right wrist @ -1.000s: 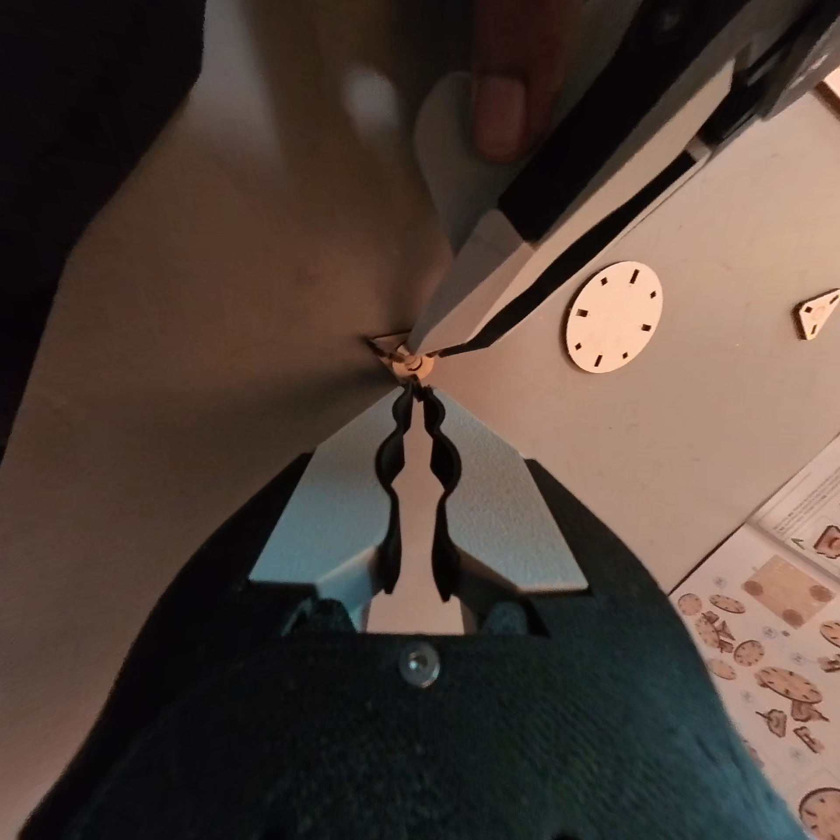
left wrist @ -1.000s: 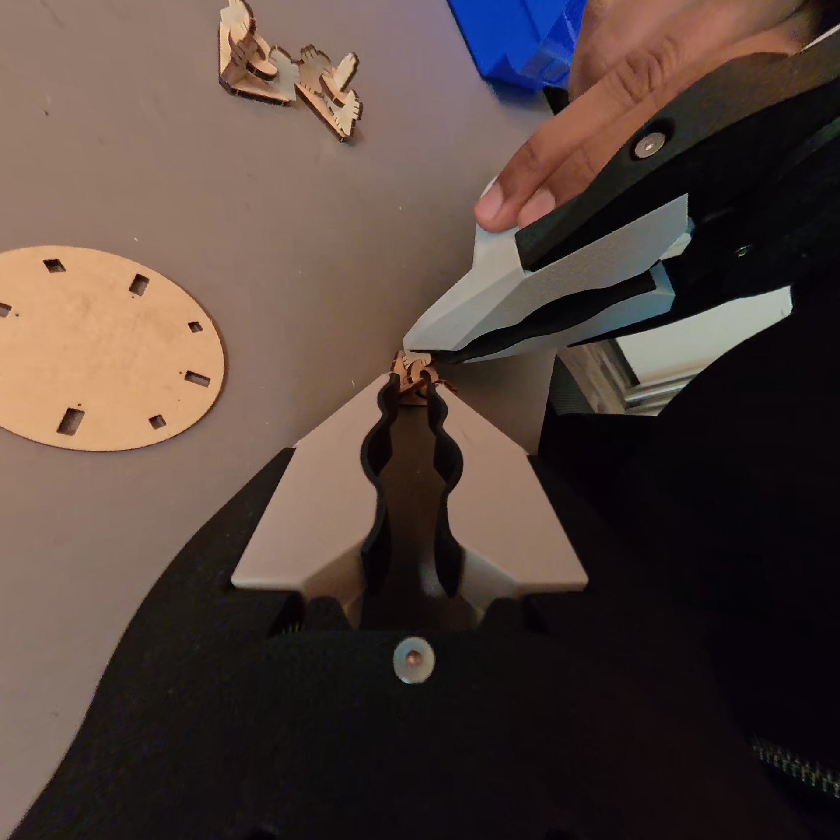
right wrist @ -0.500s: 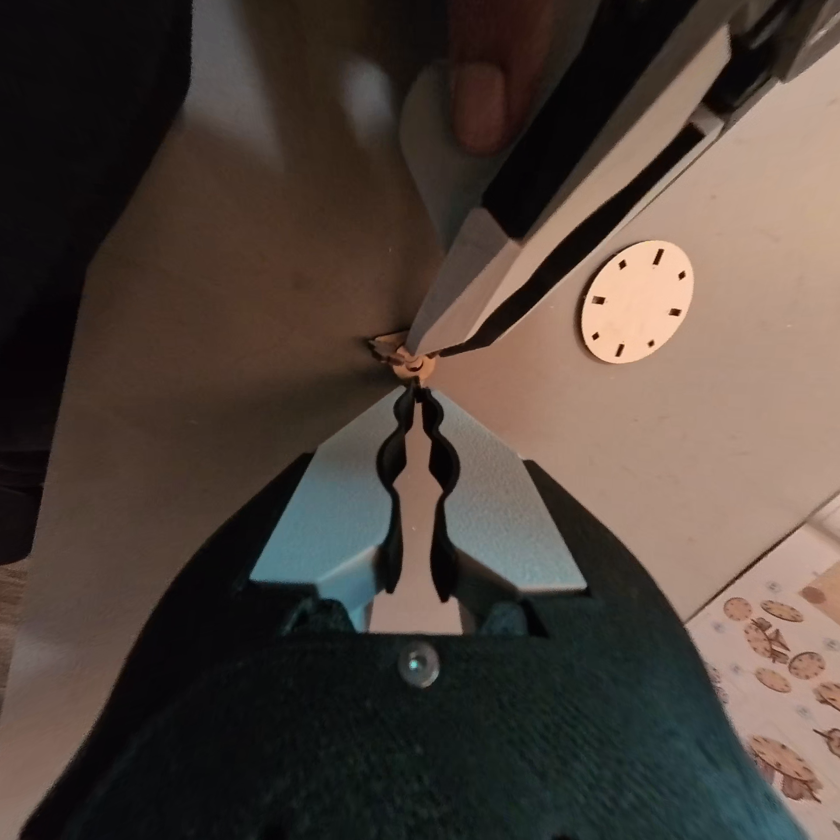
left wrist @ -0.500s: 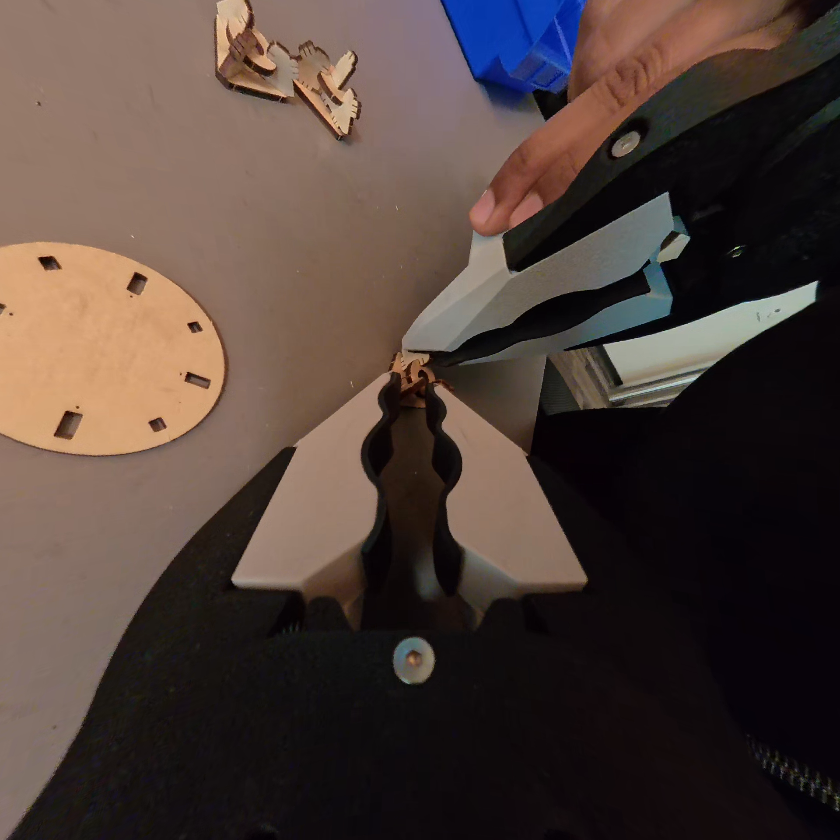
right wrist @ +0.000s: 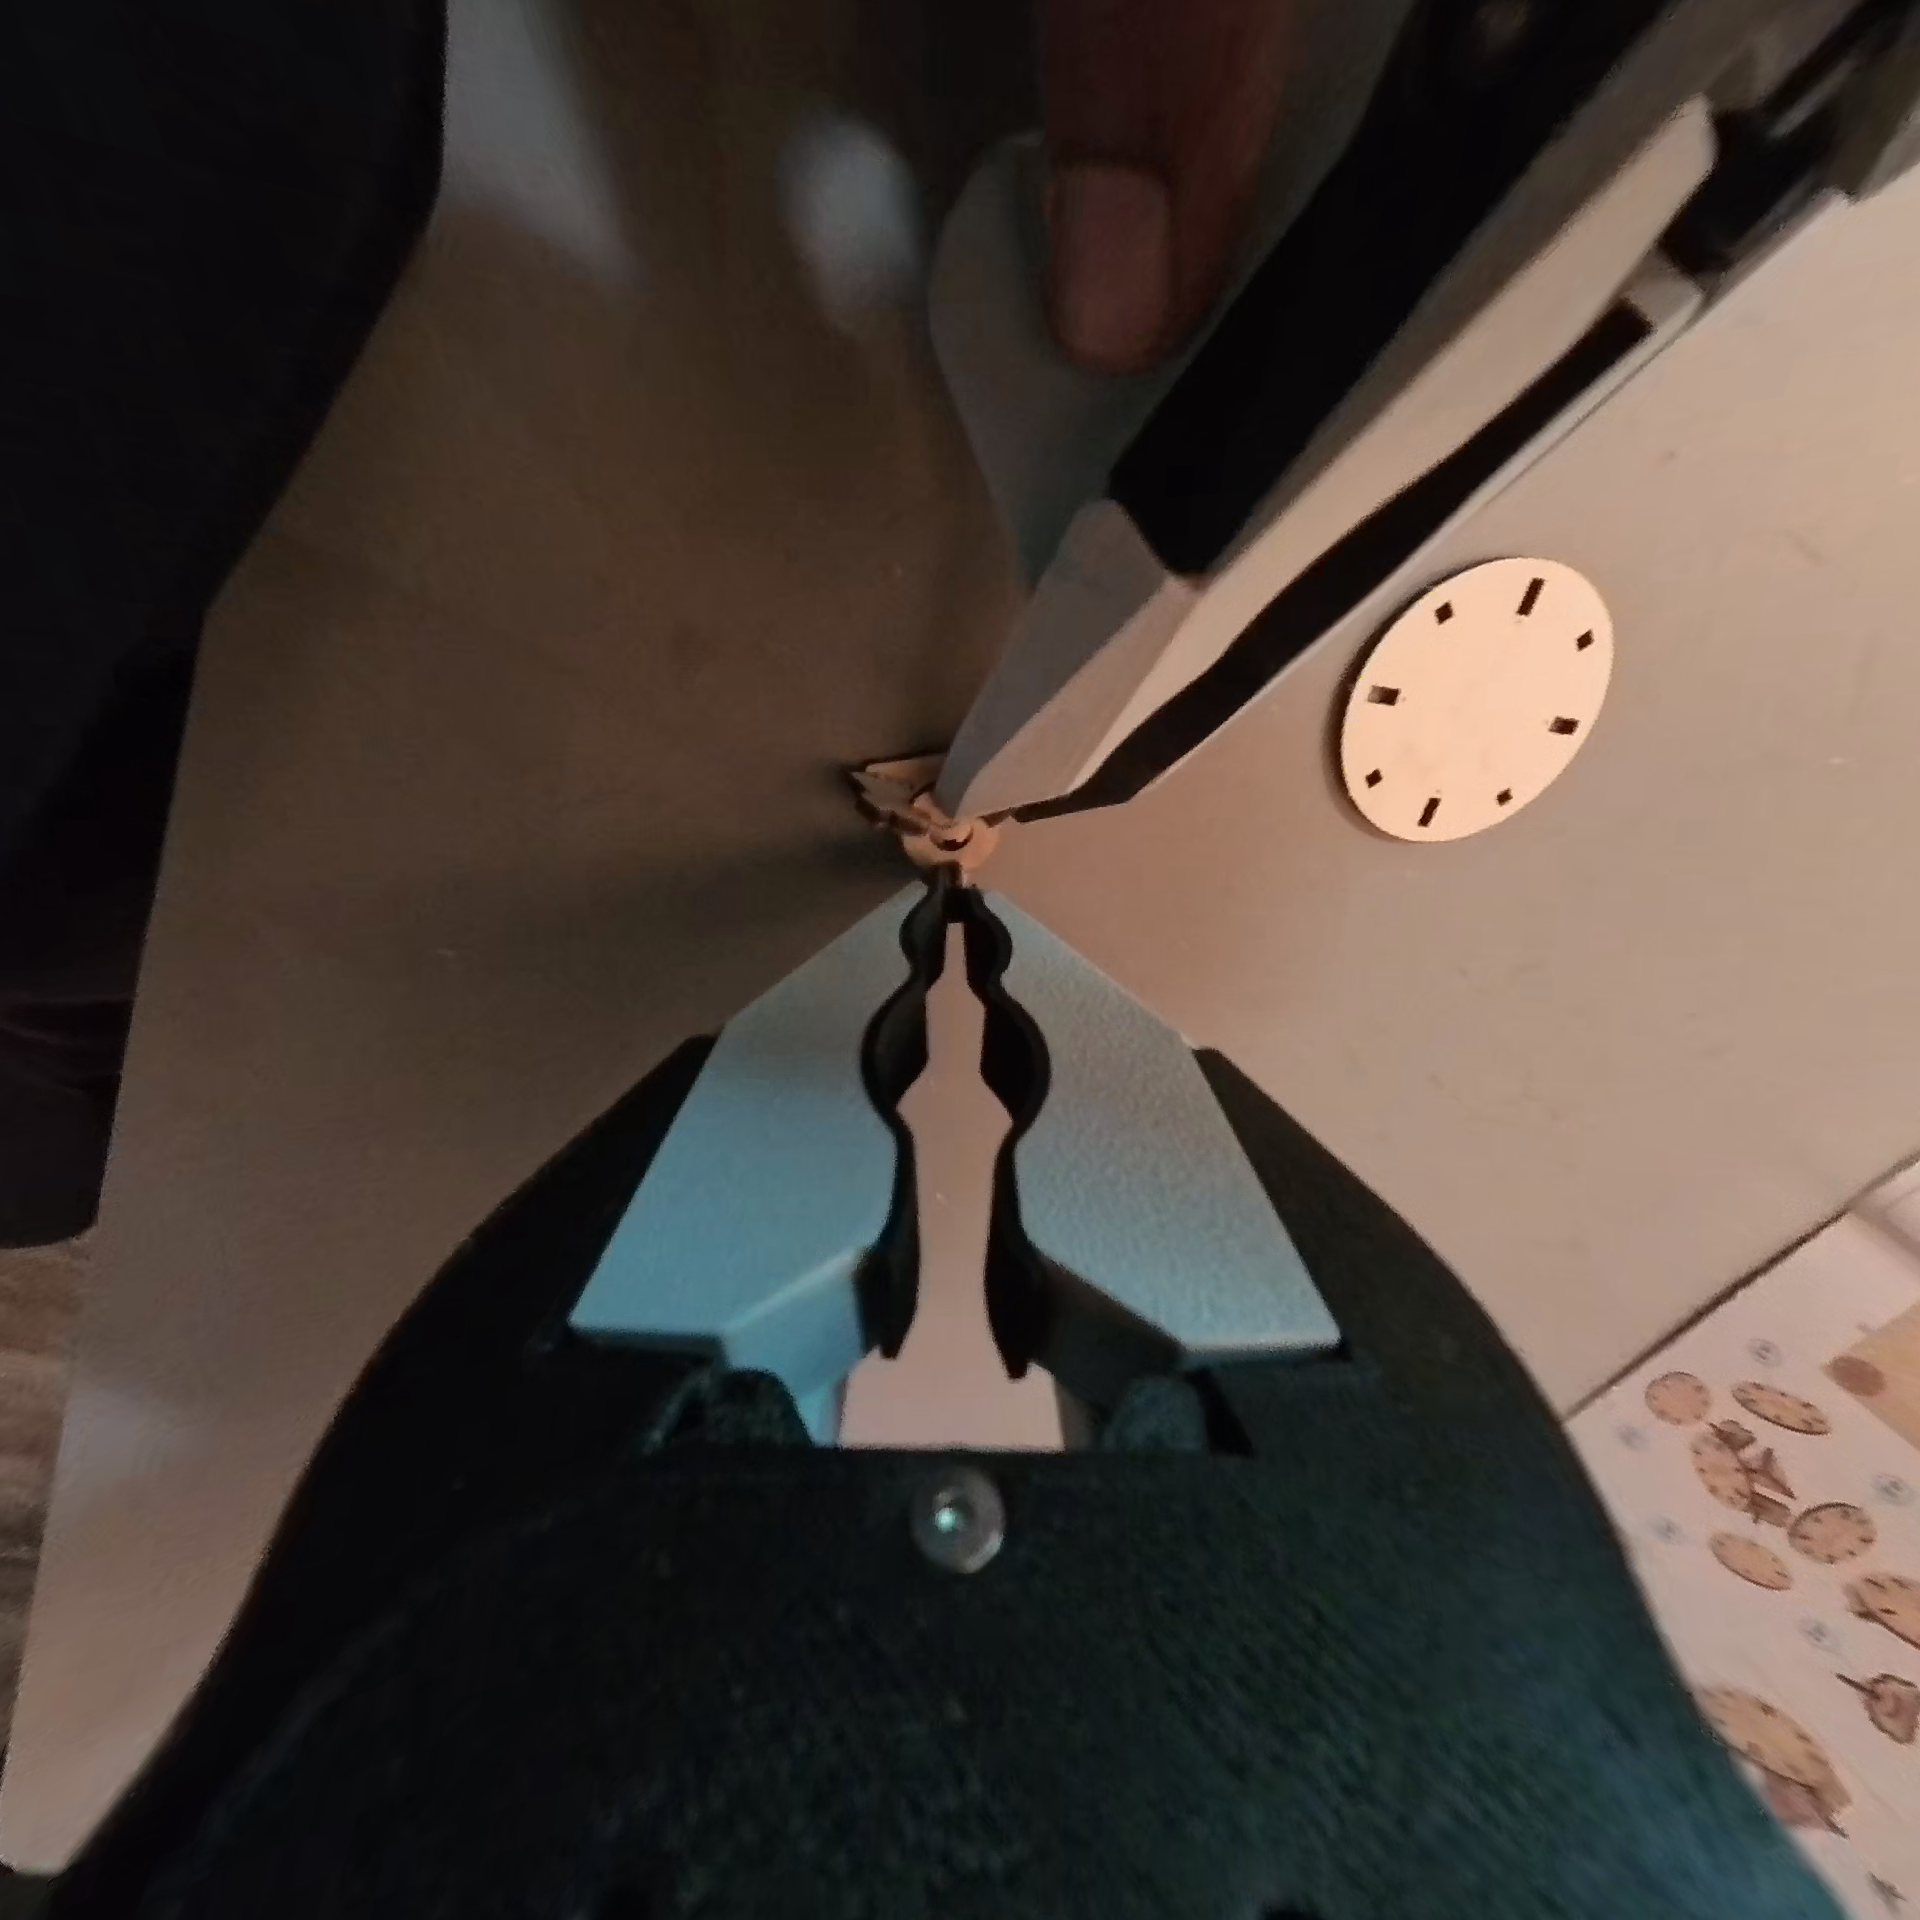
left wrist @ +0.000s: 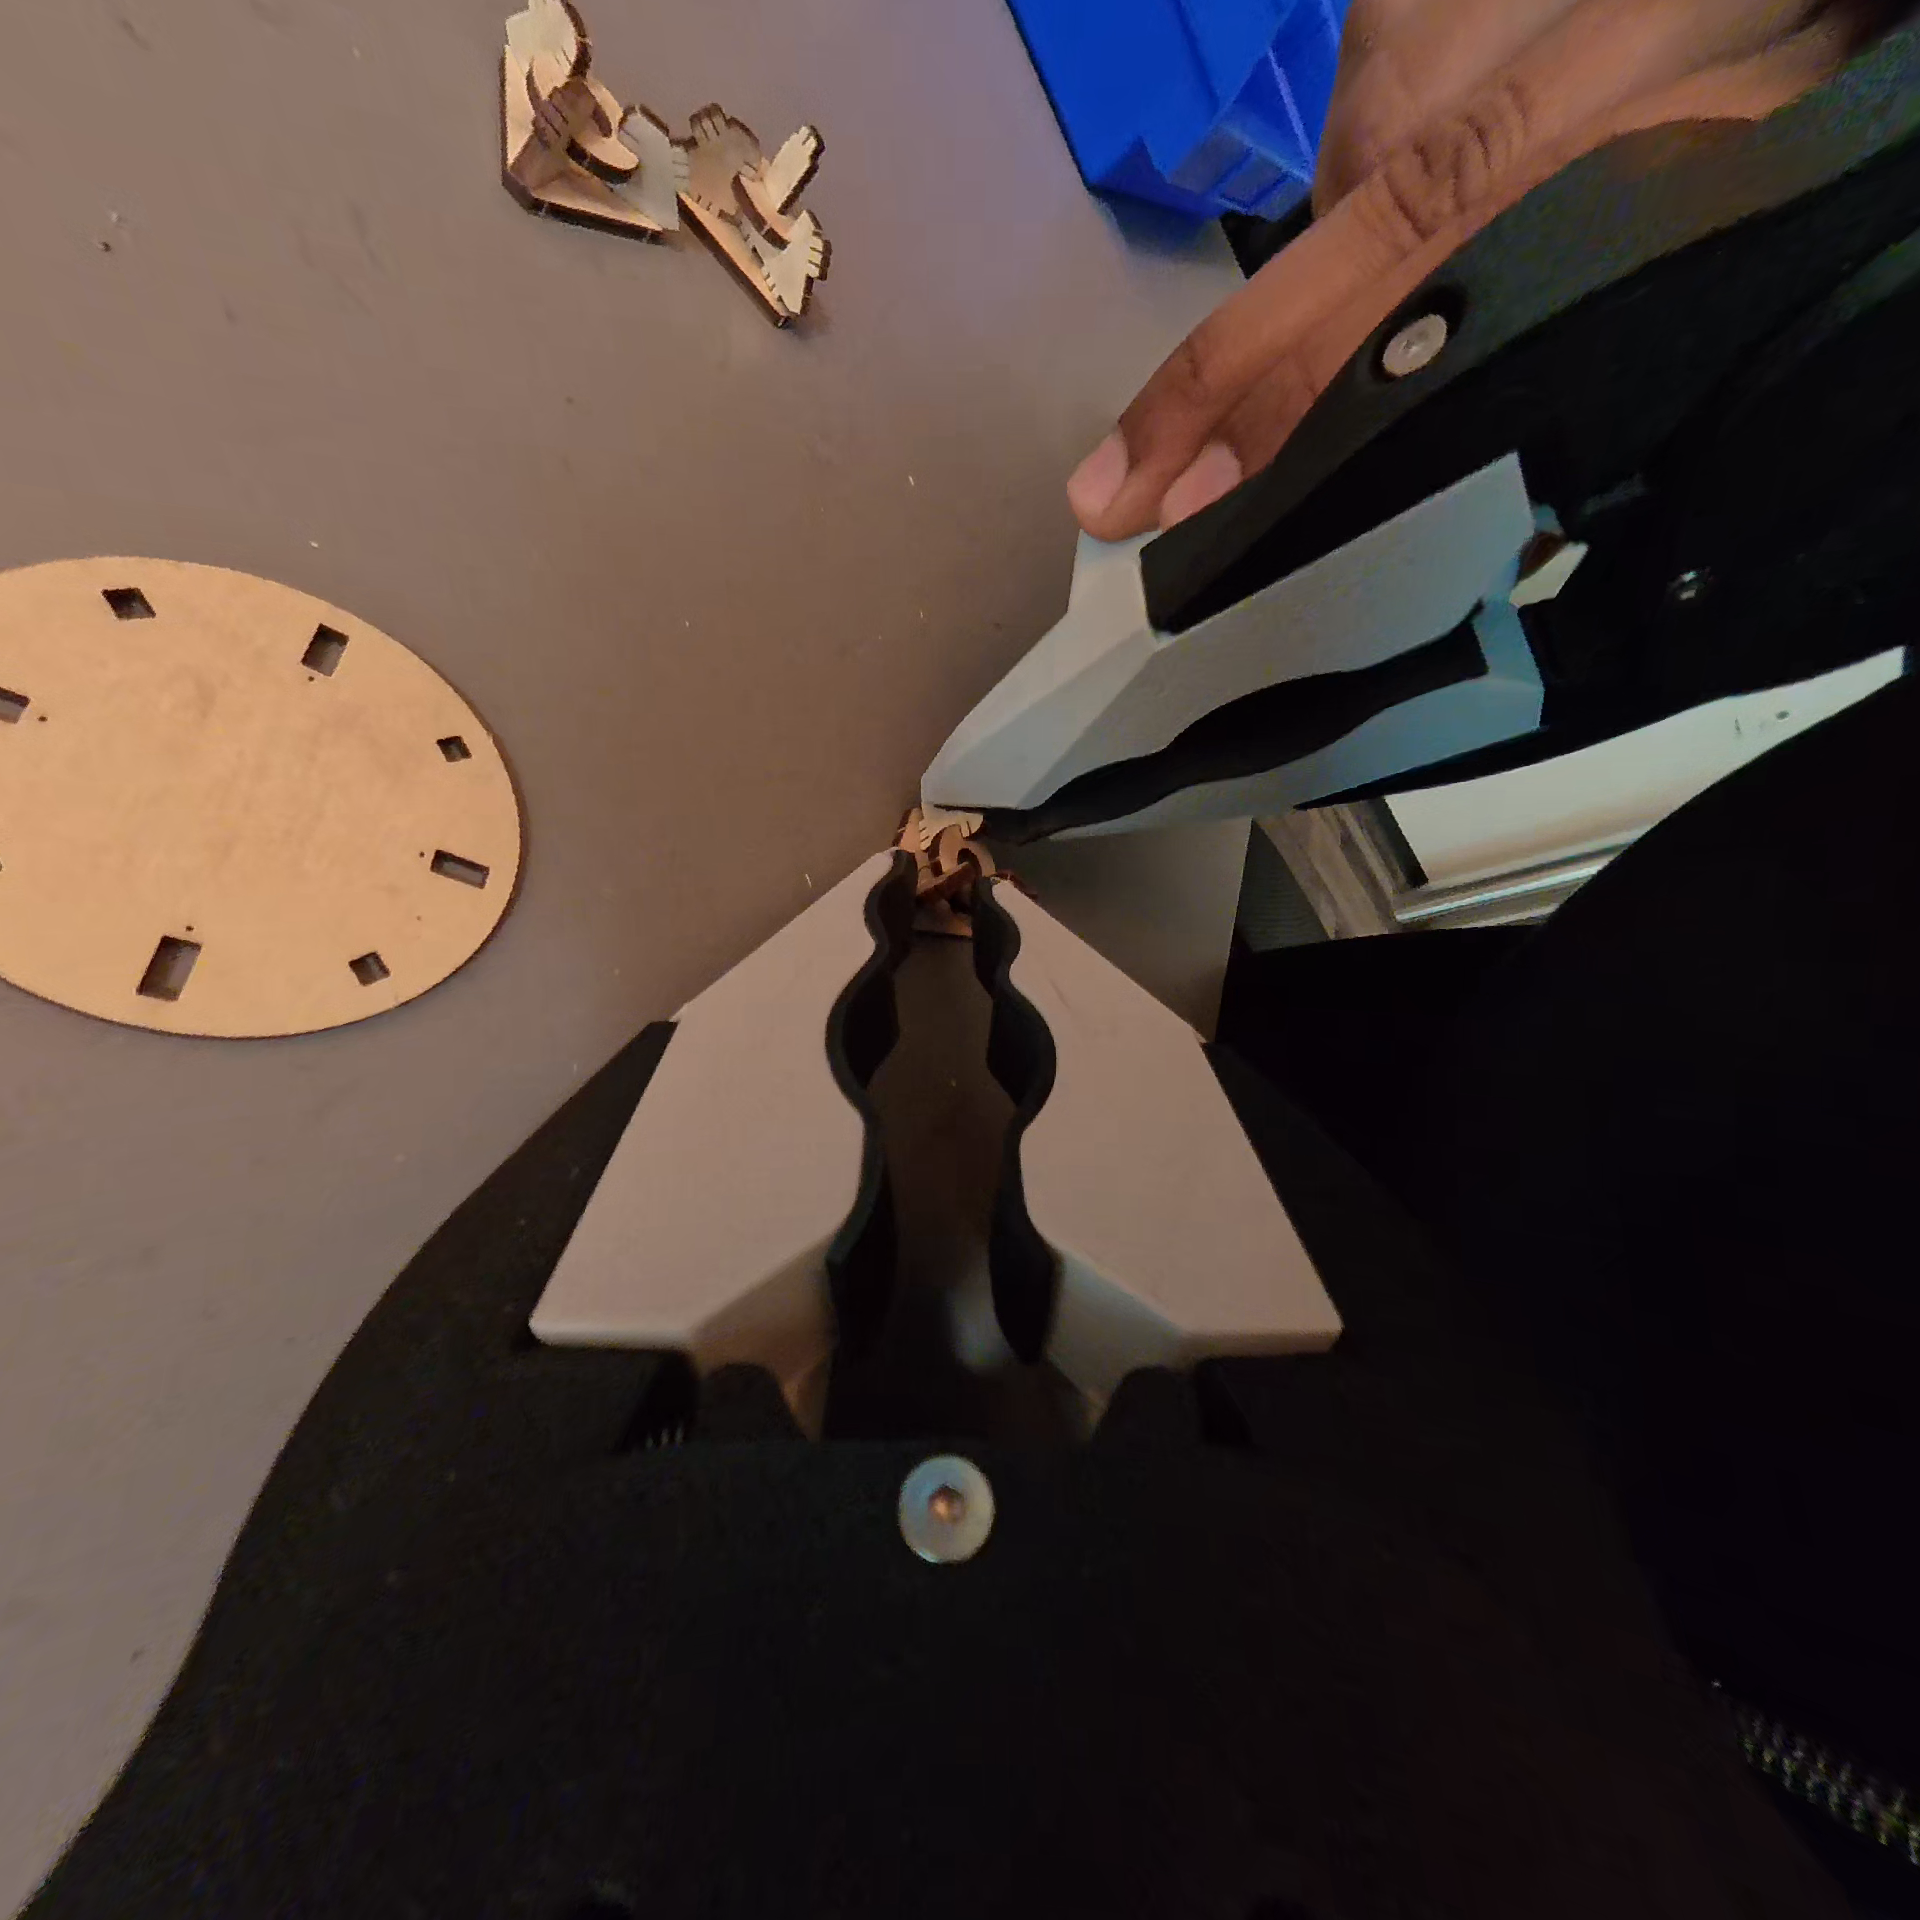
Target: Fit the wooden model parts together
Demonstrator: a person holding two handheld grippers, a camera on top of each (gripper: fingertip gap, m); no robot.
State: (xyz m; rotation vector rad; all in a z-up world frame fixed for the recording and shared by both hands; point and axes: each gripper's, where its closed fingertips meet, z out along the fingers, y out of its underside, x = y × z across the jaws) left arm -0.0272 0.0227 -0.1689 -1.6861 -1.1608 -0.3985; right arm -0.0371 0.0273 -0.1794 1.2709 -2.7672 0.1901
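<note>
In the left wrist view my left gripper (left wrist: 940, 883) is shut on a small wooden assembly (left wrist: 940, 868) and holds it just above the grey table (left wrist: 623, 520). My right gripper (left wrist: 971, 819) comes in from the right, and its closed tips pinch a thin pale wooden piece (left wrist: 948, 826) that sits against that assembly. In the right wrist view my right gripper (right wrist: 951, 883) is shut on the thin edge of a small round wooden part (right wrist: 951, 836). The left gripper (right wrist: 977, 810) reaches down from the upper right onto the same cluster. A hand (left wrist: 1247, 395) holds the right gripper.
A round wooden disc with slots (left wrist: 239, 800) lies on the table to the left and also shows in the right wrist view (right wrist: 1475, 696). Two small wooden assemblies (left wrist: 665, 187) lie at the far side. A blue bin (left wrist: 1195, 94) stands far right. A printed sheet (right wrist: 1766, 1507) lies at lower right. The grippers are tip to tip, or close to it.
Both grippers keep their hold with tips together at the small wooden cluster. The right wrist view has shifted slightly, so the disc sits a little farther right in it.
</note>
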